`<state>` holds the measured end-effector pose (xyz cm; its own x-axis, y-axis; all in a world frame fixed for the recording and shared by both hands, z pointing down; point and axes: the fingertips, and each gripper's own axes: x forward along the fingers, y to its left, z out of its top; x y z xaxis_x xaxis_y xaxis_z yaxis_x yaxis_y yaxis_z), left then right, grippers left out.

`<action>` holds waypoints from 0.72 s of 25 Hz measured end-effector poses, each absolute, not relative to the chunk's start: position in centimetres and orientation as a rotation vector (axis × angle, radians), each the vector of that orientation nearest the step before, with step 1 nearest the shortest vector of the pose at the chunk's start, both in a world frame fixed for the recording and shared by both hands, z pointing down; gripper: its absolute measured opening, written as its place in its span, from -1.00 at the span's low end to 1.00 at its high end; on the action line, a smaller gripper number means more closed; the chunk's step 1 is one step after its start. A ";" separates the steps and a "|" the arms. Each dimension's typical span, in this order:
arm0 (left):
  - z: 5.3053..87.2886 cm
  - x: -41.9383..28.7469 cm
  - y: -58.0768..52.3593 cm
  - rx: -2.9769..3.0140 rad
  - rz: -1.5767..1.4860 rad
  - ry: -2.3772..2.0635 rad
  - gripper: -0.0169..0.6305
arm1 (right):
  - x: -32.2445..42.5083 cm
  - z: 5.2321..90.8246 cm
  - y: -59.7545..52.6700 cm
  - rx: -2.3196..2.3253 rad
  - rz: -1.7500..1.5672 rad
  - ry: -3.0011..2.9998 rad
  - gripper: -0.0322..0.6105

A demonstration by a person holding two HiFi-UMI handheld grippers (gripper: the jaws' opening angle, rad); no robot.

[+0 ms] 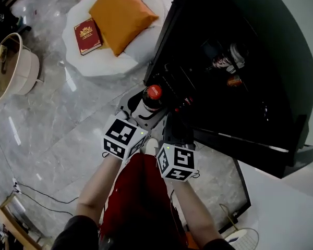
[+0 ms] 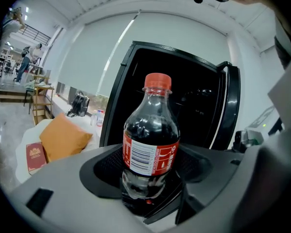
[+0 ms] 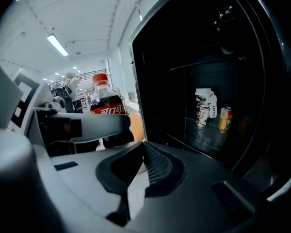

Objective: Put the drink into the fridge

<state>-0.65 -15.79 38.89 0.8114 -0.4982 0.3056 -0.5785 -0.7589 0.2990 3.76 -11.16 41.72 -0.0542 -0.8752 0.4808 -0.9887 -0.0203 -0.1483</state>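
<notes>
A cola bottle [image 1: 152, 94] with a red cap and red label stands upright between the jaws of my left gripper [image 1: 142, 107], which is shut on its lower body [image 2: 149, 152]. It hangs in front of the open black fridge [image 1: 235, 82]. My right gripper [image 1: 176, 120] is just right of the bottle, level with it, at the fridge opening. Its jaws [image 3: 141, 165] are shut with nothing between them. From the right gripper view the bottle [image 3: 105, 104] shows at the left and the dark fridge shelves at the right.
On a fridge shelf stand a white drink bottle [image 3: 204, 108] and an orange can [image 3: 225, 119]. Behind on the marble floor are a white seat [image 1: 101, 61] with an orange cushion [image 1: 121, 14] and a red book [image 1: 87, 36], and a beige basket [image 1: 15, 66]. A cable [image 1: 39, 194] lies lower left.
</notes>
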 end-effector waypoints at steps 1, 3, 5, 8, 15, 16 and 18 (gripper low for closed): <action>39.5 -0.5 -16.2 2.623 0.291 -0.807 0.05 | 3.7 42.5 -11.4 1.974 0.661 -2.001 -0.85; 40.9 -0.2 -17.0 2.635 0.286 -0.811 0.05 | 3.8 44.0 -11.7 1.978 0.639 -1.987 -0.85; 42.2 0.2 -17.6 2.647 0.278 -0.813 0.05 | 4.2 45.7 -11.7 1.996 0.643 -1.970 -0.85; 44.1 0.6 -18.6 2.665 0.273 -0.807 0.05 | 4.7 48.5 -12.0 2.015 0.680 -1.947 -0.85; 46.6 2.4 -20.7 2.711 0.246 -0.771 0.05 | 5.4 53.0 -13.0 2.021 0.695 -1.918 -0.85; 46.9 2.7 -21.0 2.716 0.245 -0.764 0.05 | 5.4 53.6 -13.2 2.023 0.698 -1.915 -0.85; 47.5 3.6 -21.5 2.730 0.250 -0.745 0.05 | 5.7 54.7 -13.4 2.032 0.715 -1.898 -0.85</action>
